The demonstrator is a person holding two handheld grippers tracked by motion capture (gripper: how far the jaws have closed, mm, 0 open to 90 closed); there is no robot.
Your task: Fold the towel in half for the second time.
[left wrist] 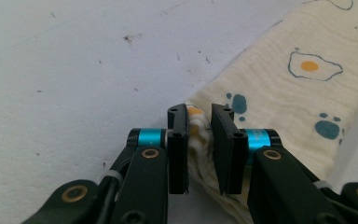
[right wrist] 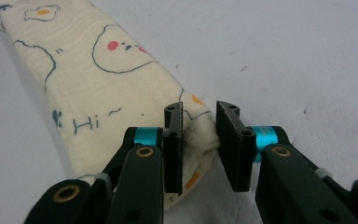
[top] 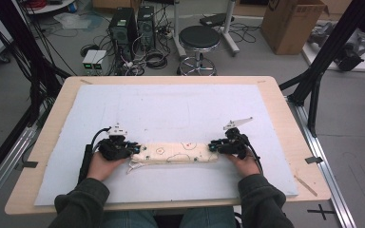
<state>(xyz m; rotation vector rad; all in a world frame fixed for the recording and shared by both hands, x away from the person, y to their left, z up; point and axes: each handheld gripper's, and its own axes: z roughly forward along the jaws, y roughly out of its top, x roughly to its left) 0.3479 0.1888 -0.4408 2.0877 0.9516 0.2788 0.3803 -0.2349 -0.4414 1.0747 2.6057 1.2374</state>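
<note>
Cream printed cloth folded long on white mat, ends bunched, part-hidden between clamped fingers of left gripper and right gripper

Crinkled matt cloth on rough white foam mat

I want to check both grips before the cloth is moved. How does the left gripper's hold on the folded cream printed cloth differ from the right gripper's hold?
The left gripper stands at the end of the folded cream printed cloth with a fried-egg print nearby; the right gripper stands at the end with a bear face and "Hi". The left fingers stand closer together, with cloth filling the gap; the right fingers leave a wider gap beside the bunched edge. Both have cloth between their fingers, low on the white table cover.
</note>
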